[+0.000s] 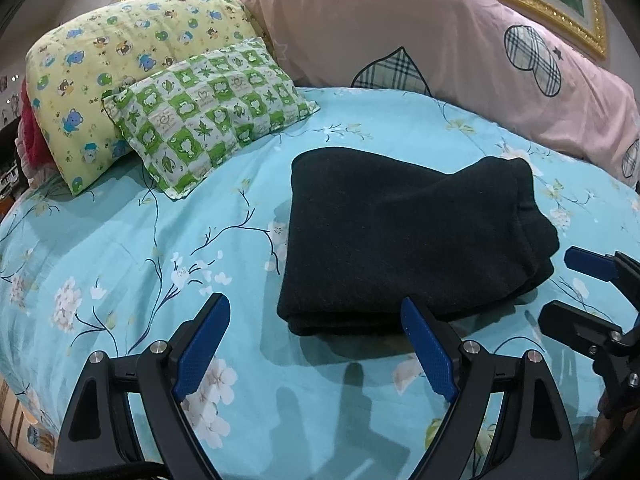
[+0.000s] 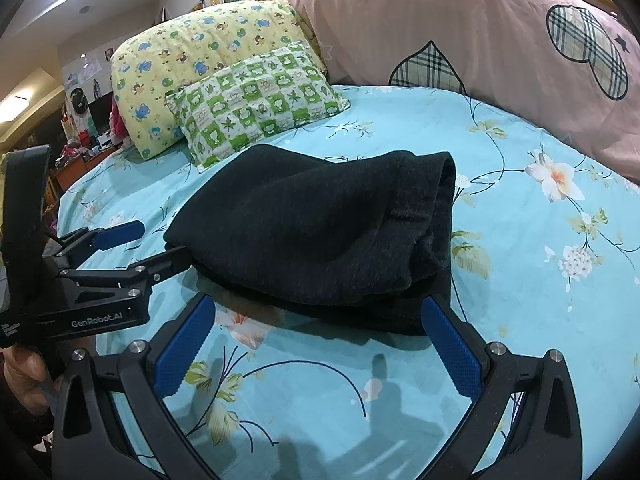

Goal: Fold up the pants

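On the bed (image 1: 120, 240), in the middle of its turquoise floral sheet, the black pants (image 1: 400, 236) lie folded into a thick, roughly square stack, their layered edges showing at the right side. The left tool (image 1: 316, 320) is spread wide with nothing between its blue pads, just short of the stack's near edge; the right tool (image 2: 320, 320) is likewise spread and seems clear of the cloth. Behind lie a green checked pillow (image 1: 208, 116), a yellow pillow (image 1: 120, 52) and a pink quilt (image 1: 400, 28).
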Demonstrator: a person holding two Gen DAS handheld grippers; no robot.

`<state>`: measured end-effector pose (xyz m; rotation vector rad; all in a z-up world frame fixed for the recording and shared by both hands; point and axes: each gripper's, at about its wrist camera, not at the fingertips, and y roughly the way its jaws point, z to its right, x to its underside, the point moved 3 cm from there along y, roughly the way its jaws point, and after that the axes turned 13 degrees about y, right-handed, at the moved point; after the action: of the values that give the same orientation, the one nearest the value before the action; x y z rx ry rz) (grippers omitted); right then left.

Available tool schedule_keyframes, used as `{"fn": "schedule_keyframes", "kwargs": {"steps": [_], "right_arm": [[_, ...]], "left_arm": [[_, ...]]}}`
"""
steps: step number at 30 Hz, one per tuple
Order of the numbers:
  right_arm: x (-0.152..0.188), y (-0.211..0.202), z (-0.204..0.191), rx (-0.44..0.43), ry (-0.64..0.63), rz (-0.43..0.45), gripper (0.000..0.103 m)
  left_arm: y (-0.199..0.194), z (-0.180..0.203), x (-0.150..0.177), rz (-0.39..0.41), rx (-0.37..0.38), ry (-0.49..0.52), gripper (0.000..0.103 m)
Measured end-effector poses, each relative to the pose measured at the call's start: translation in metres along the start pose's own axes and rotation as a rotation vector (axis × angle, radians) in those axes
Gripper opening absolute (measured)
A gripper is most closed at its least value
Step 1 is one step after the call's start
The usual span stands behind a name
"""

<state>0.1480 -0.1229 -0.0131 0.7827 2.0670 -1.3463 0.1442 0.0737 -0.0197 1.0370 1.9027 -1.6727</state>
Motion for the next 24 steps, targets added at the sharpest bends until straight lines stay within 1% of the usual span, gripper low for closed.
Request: {"fn": "schedule_keyframes", "kwargs": {"steps": [11, 24], "right_arm": [[-0.0036, 0.0015, 0.0054, -0.004, 0.018, -0.004, 0.103], [-0.0046, 0.0017, 0.0026, -0.008, 0.010, -0.005, 0.103]], "left_arm": [[0.0060, -0.0023, -0.0013, -0.013, 0.003, -0.001, 0.088], [0.0021, -0.0001, -0.0007, -0.010, -0.001, 0.001, 0.088]]}}
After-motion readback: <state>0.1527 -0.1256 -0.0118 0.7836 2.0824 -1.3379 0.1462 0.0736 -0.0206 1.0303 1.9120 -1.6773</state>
